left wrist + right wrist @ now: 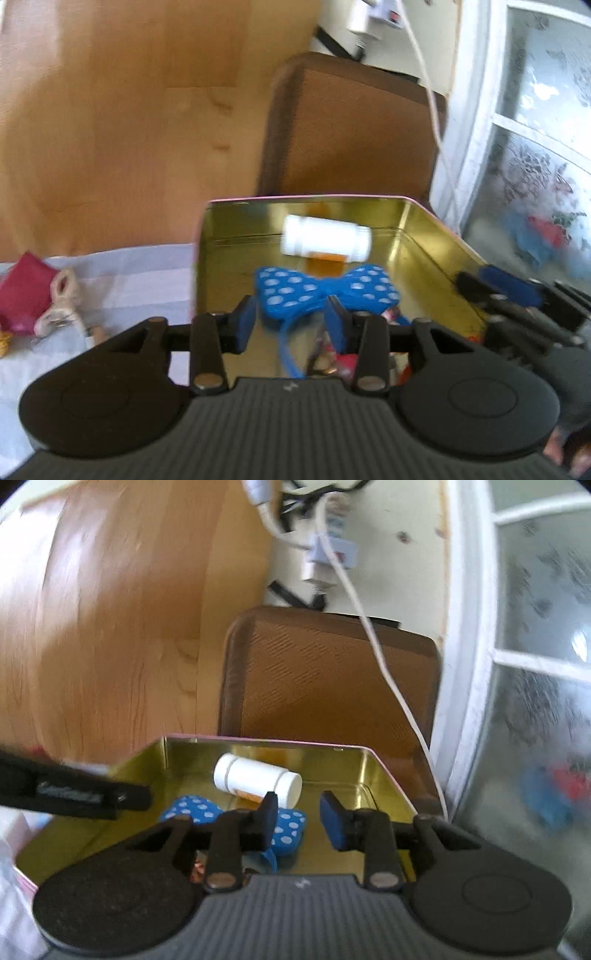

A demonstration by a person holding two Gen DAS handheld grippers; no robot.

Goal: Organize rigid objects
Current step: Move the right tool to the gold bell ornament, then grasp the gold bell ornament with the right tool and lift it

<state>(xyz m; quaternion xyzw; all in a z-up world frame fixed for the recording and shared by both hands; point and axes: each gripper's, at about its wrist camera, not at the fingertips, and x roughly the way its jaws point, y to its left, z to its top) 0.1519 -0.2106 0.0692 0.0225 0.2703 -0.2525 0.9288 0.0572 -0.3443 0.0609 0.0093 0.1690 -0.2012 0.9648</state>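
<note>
Both grippers hover over the tin (pixel 424 229), jaws apart w/ nothing between: left gripper (pixel 291 321), right gripper (pixel 297 821). Bottle (pixel 256 781) lies on its side mid-frame, just past your right jaws, long axis across them. Bow (pixel 325 291) sits nearer the left.

Legible markings: none confirmed.
The left gripper (pixel 74 794) carries a line of pale lettering on its black side, too blurred to read. The white bottle (pixel 256 780) shows no readable label.
</note>
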